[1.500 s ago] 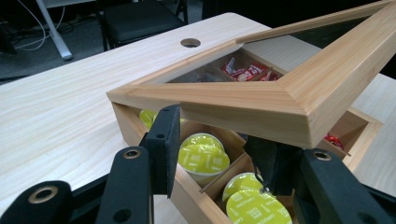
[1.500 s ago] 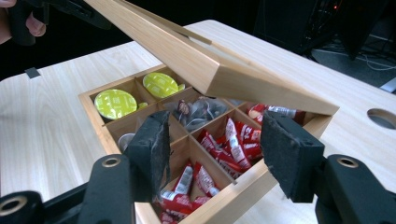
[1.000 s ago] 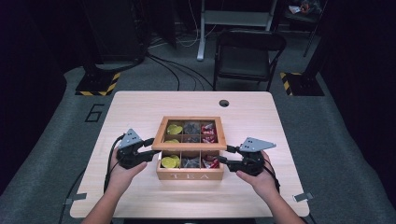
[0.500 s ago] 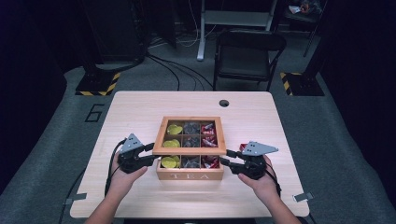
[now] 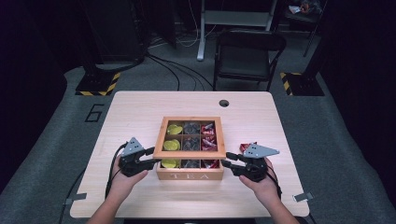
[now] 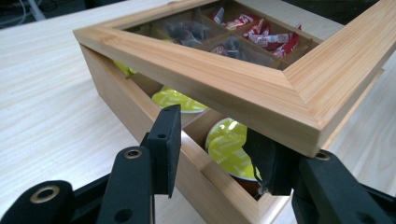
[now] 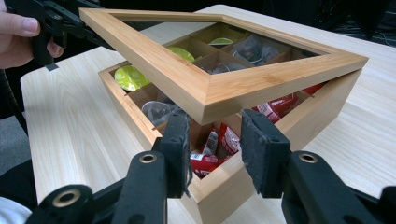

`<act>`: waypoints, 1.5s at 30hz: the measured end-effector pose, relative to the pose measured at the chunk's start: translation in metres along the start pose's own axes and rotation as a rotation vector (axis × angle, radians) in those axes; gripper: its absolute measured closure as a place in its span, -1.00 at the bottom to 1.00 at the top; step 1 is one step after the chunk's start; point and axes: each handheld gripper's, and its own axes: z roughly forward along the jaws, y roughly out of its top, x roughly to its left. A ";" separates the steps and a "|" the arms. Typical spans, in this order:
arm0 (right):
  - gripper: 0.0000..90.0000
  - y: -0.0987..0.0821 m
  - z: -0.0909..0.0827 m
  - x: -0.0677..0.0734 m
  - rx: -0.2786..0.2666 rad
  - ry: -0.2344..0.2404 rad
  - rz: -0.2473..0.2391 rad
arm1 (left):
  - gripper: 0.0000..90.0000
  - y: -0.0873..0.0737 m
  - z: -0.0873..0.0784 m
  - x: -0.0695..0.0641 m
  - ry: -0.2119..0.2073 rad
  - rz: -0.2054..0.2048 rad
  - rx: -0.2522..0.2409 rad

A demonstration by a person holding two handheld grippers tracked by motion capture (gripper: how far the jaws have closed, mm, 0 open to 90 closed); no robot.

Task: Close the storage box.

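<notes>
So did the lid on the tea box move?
Yes. The lid has lifted at the front, above the box's "TEA" wall, which stayed put on the table.

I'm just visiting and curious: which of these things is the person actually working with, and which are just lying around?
In use:
- wooden tea box
- its windowed lid, propped up at the front
- left gripper
- right gripper

Just around:
- folding chair
- floor cables
- table

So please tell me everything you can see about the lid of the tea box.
The lid is a light wooden frame, mitred at the corners, around a clear pane through which the compartments show. It is raised at the front and slopes down toward the far edge of the box. The left gripper and the right gripper each reach under a front corner, with open jaws; actual contact is hard to confirm.
</notes>
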 end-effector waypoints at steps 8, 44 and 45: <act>0.38 -0.005 0.003 0.000 0.004 -0.002 0.008 | 0.22 -0.004 0.001 -0.002 -0.011 -0.007 0.003; 0.39 -0.026 0.012 0.005 0.063 0.016 0.025 | 0.21 -0.027 -0.007 -0.017 -0.079 -0.013 0.009; 0.38 -0.027 0.013 0.005 0.066 0.016 0.023 | 0.21 -0.028 -0.006 -0.017 -0.074 -0.012 0.003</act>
